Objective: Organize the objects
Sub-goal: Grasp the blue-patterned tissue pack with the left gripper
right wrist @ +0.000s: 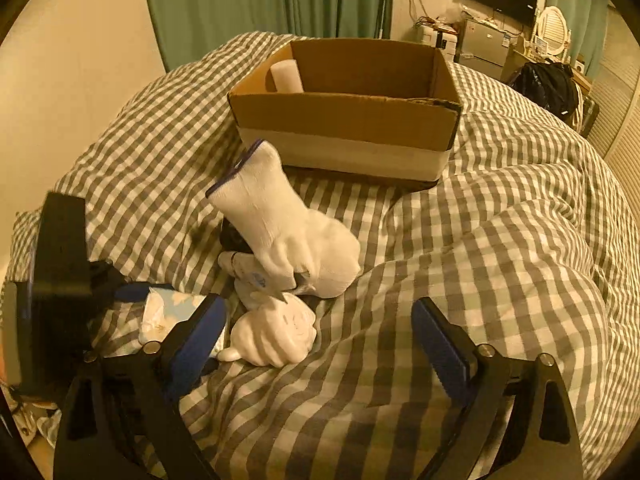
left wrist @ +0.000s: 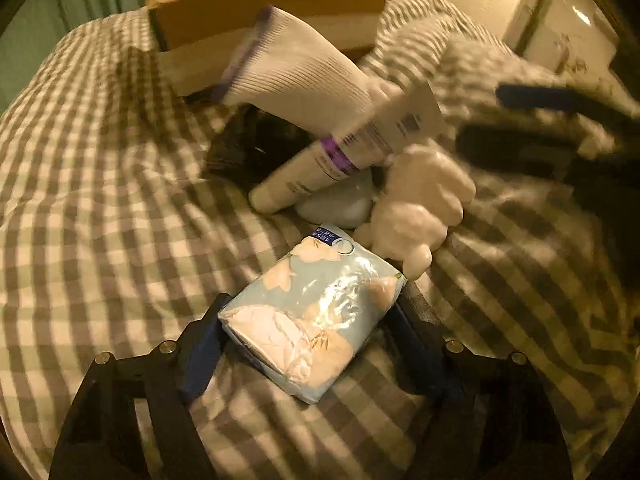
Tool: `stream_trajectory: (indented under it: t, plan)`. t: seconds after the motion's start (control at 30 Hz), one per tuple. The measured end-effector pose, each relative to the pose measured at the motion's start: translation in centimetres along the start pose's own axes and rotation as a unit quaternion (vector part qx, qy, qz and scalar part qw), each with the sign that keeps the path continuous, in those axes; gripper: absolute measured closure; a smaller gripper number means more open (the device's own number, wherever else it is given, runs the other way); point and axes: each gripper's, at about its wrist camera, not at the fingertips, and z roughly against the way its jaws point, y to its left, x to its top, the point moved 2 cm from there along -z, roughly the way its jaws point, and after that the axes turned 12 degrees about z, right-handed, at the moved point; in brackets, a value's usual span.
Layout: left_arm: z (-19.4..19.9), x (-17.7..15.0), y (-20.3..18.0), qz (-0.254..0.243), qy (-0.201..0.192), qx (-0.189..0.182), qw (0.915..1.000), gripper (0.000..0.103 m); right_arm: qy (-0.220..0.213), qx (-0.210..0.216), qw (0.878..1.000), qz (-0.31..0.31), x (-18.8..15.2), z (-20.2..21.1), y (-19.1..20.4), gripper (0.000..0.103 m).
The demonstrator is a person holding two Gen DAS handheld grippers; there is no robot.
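The left gripper (left wrist: pixel 310 332) clasps a pale blue, floral-printed soft tissue pack (left wrist: pixel 314 320) between its blue-padded fingers, resting on the grey-and-white checked duvet (left wrist: pixel 100 200). Just ahead lie a white glossy cartoon-hand figurine (left wrist: pixel 420 208) and a white purple-banded tube (left wrist: pixel 320 164). The right gripper (right wrist: pixel 320 340) hangs spread and empty; beyond it sits a brown cardboard box (right wrist: pixel 344 120).

Tissue pack (left wrist: pixel 316 320): label blurred; no text legible anywhere.

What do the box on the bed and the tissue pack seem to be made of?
The box looks like matte brown corrugated cardboard, with raw cut edges along its rim. The tissue pack seems wrapped in thin glossy plastic film: it crinkles and throws glare.
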Motion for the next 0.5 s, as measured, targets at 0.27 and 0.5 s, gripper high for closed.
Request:
stream_trajectory:
  t: [0.27, 0.5]
  plan:
    - [4.8, 1.4, 3.0, 0.036, -0.078, 0.043, 0.9954, 0.024, 0.032, 0.022, 0.998, 0.045, 0.5, -2.1, 2.2, 0.016]
    - [4.6, 1.2, 4.8, 0.053, -0.083, 0.054, 0.9937, 0.024, 0.100, 0.046, 0.990, 0.091, 0.3, -6.2, 4.8, 0.028]
